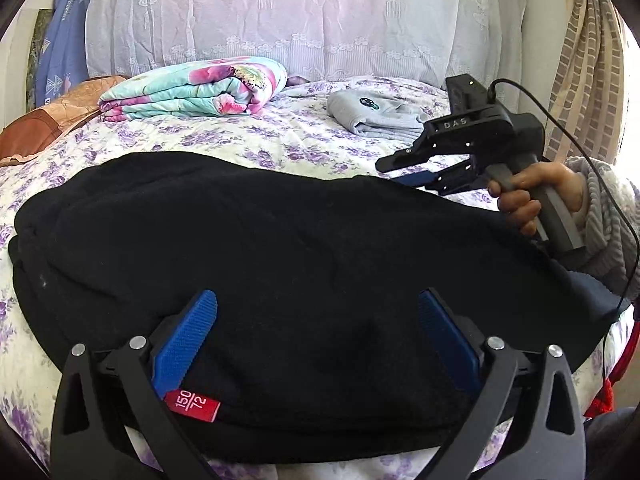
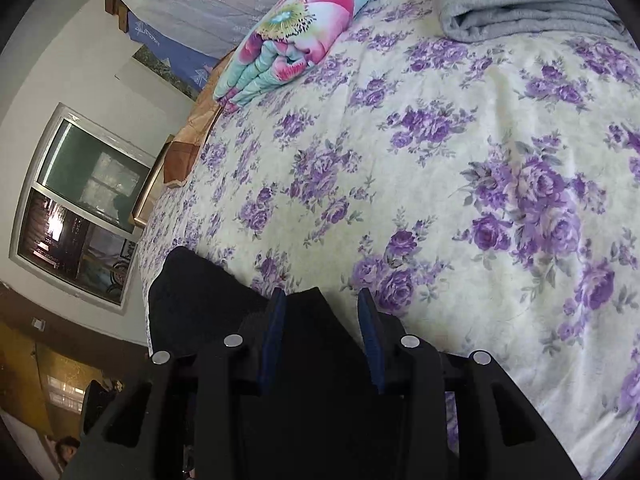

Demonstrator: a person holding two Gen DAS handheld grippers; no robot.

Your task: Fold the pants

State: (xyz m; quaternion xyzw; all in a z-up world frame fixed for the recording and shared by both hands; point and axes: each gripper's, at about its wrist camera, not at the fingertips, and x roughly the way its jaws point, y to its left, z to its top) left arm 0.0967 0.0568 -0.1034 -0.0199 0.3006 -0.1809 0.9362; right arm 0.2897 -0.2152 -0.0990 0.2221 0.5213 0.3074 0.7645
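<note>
Black pants (image 1: 280, 232) lie folded across the purple-flowered bed sheet (image 1: 240, 136), with a red size tag (image 1: 192, 400) at the near edge. My left gripper (image 1: 320, 324) hovers just over the near part of the pants, its blue pads spread wide with nothing pinched. At the right, a hand (image 1: 528, 192) holds my right gripper (image 1: 394, 172) at the far edge of the pants. The right wrist view shows a bunch of the black pants (image 2: 188, 288) filling the gap of the right gripper (image 2: 322, 312), which is shut on it.
A folded floral quilt (image 1: 192, 92) (image 2: 296, 28) and a folded grey garment (image 1: 372, 116) (image 2: 520, 0) lie further up the bed. Lace-covered pillows (image 1: 280, 20) stand behind. A brown cushion (image 1: 48, 120) is at the left, a curtain (image 1: 580, 60) at the right, a window (image 2: 80, 200) beyond the bed.
</note>
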